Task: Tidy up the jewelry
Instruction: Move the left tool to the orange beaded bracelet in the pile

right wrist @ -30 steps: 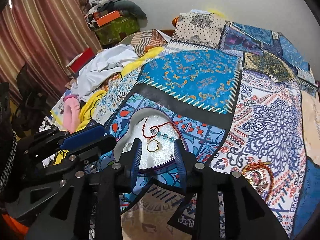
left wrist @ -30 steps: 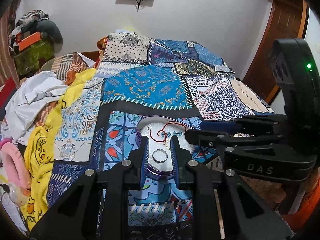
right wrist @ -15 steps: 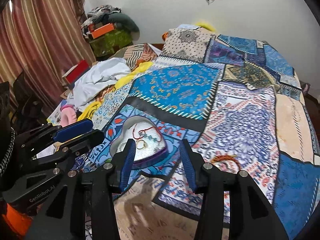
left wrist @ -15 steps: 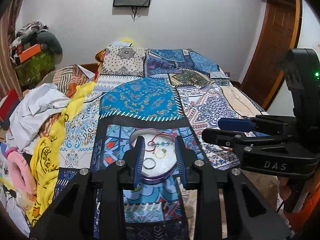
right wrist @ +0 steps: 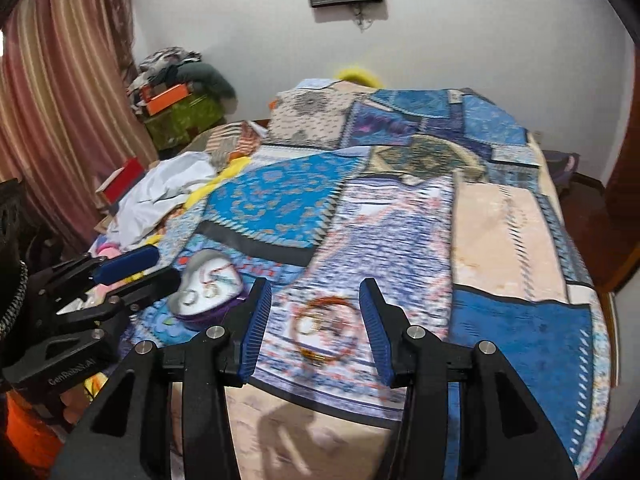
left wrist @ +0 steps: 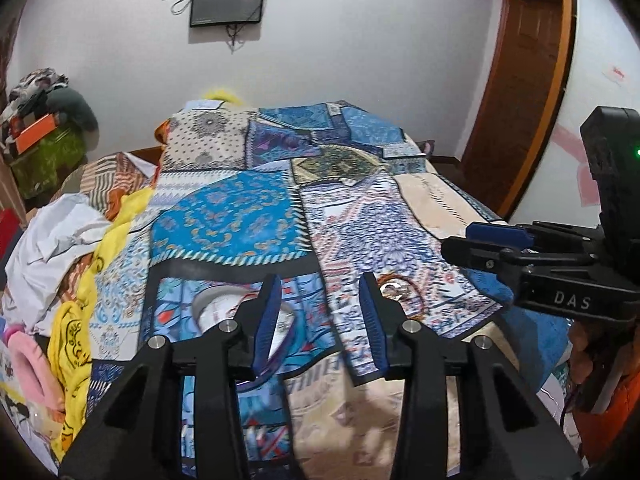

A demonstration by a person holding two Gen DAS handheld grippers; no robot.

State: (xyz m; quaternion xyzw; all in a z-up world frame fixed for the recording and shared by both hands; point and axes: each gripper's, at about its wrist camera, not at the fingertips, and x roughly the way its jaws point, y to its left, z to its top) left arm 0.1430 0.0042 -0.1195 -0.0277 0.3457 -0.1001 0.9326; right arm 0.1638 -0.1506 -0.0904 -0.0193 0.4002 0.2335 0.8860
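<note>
Your left tool [left wrist: 320, 320] stands wide open, its blue-padded fingers well apart and holding nothing. Just behind and left of its left finger lies the heart-shaped white-lined jewelry tin with a purple wall [left wrist: 216, 308], partly hidden by that finger. Just past the right finger rests a cluster of orange-gold bangles and rings [left wrist: 394, 290] on the patchwork blue-and-cream bedspread [left wrist: 240, 220]; neither finger touches either thing.

Your right tool [right wrist: 314, 328] is also spread wide and empty. Between its fingers and a little ahead lies the same cluster of bangles, blurred, flat on the bedspread and apart from both pads. The heart-shaped tin sits to the left of the left finger, near it but not touching, with small rings and a red thread inside. Your left tool shows further left, beside the tin.

Ahead of both tools the bedspread runs open and flat toward the white wall [left wrist: 360, 40]. Left of the left tool a heap of yellow and white clothes [left wrist: 72, 264] crowds the bed's edge. Right of the right tool the bed's edge drops toward the brown wooden door [left wrist: 520, 80]. The bed's near edge falls away just under both tools.
</note>
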